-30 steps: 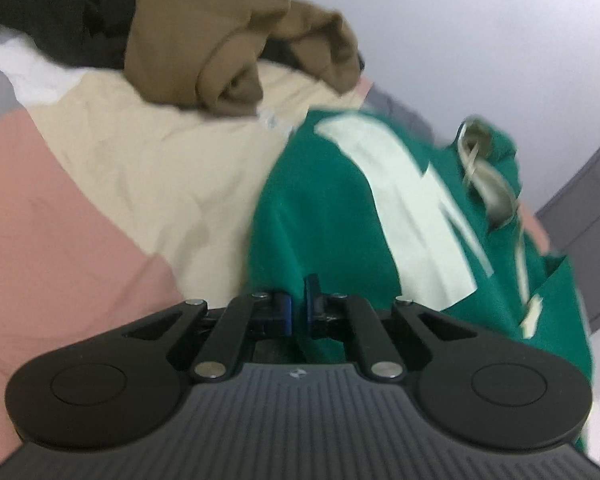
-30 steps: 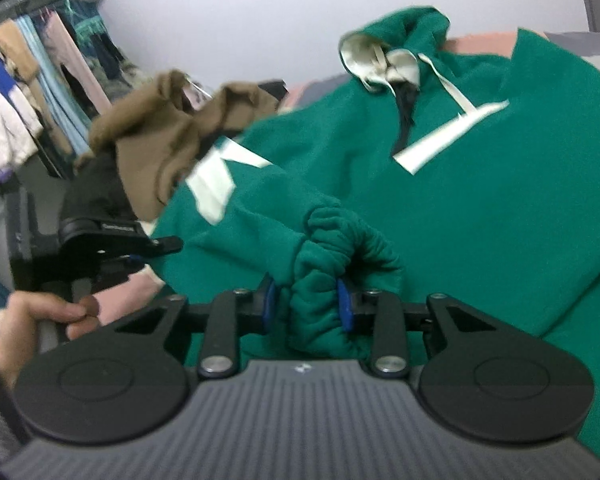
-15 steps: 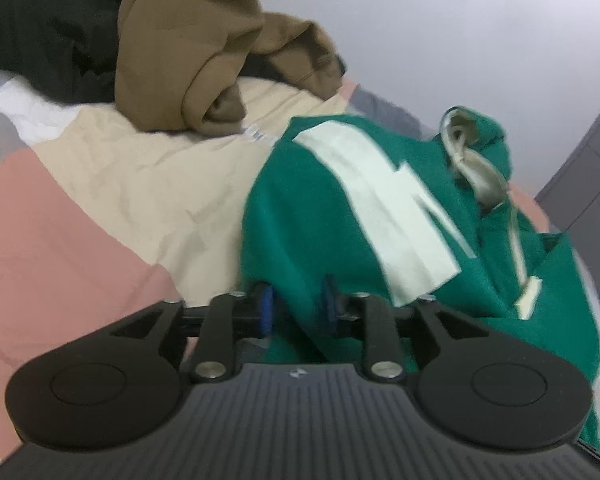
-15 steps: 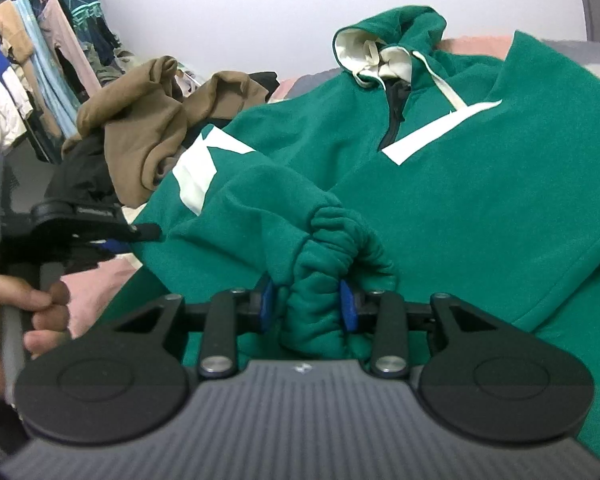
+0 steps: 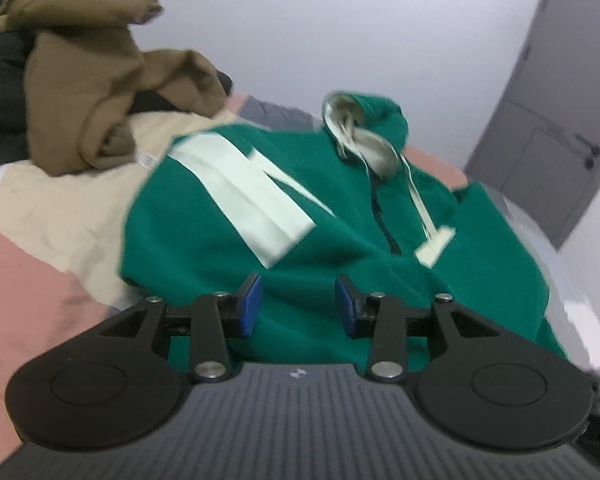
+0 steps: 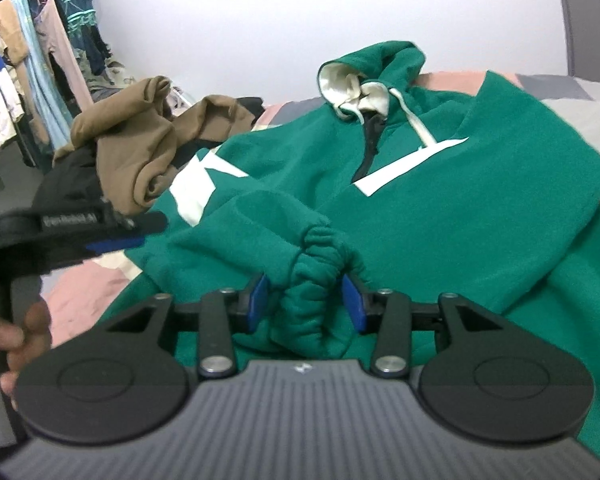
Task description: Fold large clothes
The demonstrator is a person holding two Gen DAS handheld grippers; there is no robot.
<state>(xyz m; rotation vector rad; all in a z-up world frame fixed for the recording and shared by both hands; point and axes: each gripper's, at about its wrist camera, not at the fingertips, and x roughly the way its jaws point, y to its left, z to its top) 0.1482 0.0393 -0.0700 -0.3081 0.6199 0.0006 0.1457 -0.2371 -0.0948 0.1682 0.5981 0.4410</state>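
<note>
Opening over the green hoodie (image 5: 228, 256), the left gripper (image 5: 296, 300) holds nothing; the right gripper (image 6: 306, 300), also opening, straddles the bunched cuff (image 6: 316, 276) loosely.

My left gripper (image 5: 296, 304), clamped on the green hoodie (image 5: 328, 248) a second ago, is opening and lifts clear. My right gripper (image 6: 305, 303) is opening off the bunched cuff (image 6: 314, 280), pads now apart from it.
</note>
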